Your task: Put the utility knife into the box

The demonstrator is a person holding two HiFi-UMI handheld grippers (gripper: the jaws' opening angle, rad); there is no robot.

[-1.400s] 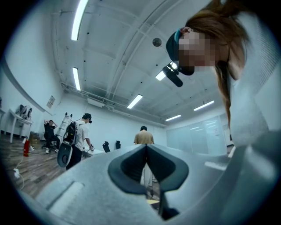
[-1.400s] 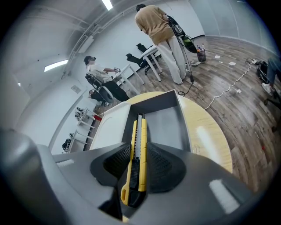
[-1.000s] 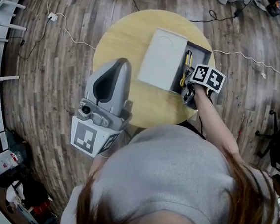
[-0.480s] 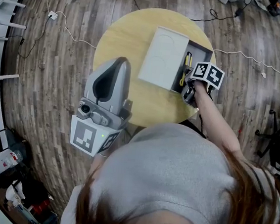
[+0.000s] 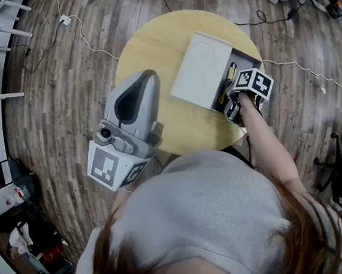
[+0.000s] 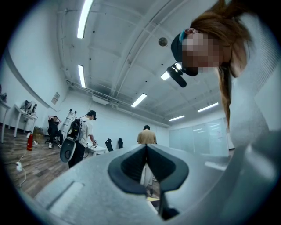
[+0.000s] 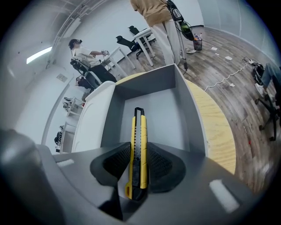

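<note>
— Grippers from the head view first: what do they show?

— On the round table [image 5: 150, 46] sits a grey box [image 5: 250, 59], and the right gripper [image 5: 230, 96] reaches down over its open end, marker cube [image 5: 254, 82] uppermost. A strip of yellow, the utility knife [image 5: 228, 74], shows just past the cube, over the inside of the box. The cube covers the jaws, so the grip cannot be read here. A white lid [image 5: 199, 69] lies over the box's left part. The left gripper [image 5: 146, 76] hangs above the table's near left edge (nothing on it that I can see).

— And the left gripper view?

— The left gripper [image 6: 146, 148] points out into the room, jaws closed tip to tip with nothing between them. Table and box are out of this view; people [image 6: 147, 136] stand far off.

— Right gripper view?

— The right gripper [image 7: 139, 149] has its jaws partly apart, both ribbed pads [image 7: 160, 165] pressed on the utility knife [image 7: 139, 127]. The knife stands on edge between them, its front end out over the box [image 7: 175, 101] floor; whether it touches the floor I cannot tell. The lid [image 7: 94, 118] lies on the left, and the gripper body hides the box's near wall.
</note>
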